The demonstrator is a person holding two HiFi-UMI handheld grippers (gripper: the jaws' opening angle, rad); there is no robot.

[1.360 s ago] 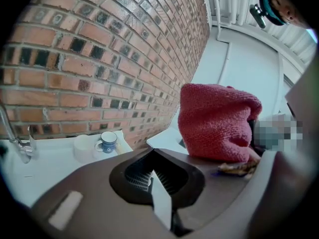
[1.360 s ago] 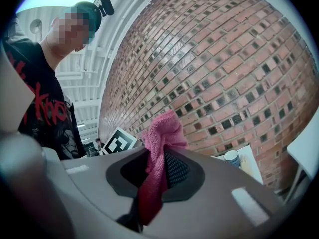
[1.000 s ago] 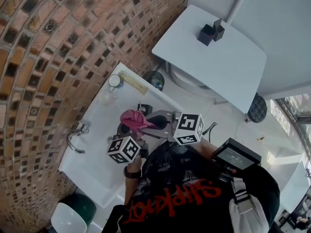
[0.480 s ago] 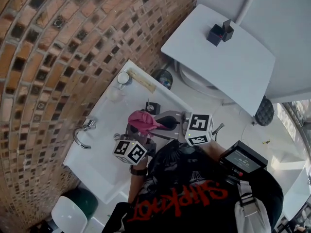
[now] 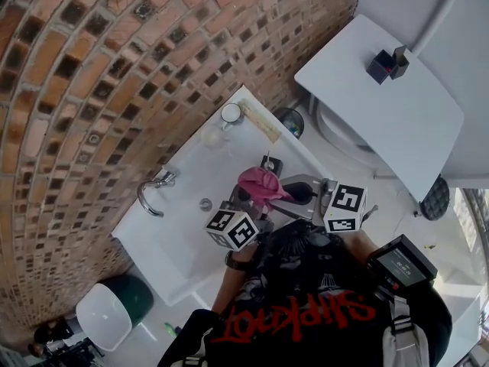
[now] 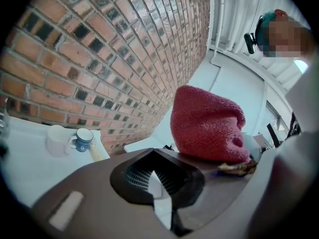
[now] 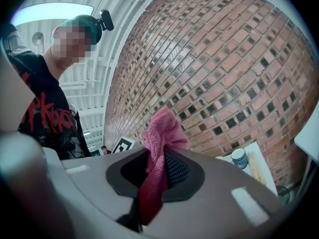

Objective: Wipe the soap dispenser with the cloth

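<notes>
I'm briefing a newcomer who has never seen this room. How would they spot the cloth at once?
Under the brick wall stands a white sink. Over its side nearest the person, the right hand-held gripper pinches the cloth between its jaws. It is the only pink, fuzzy thing there, bunched up among grey and white.

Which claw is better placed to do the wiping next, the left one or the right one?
Right. The right claw is shut on the pink cloth, so it likely does the wiping. The left claw is shut, with no cloth in it.
</notes>
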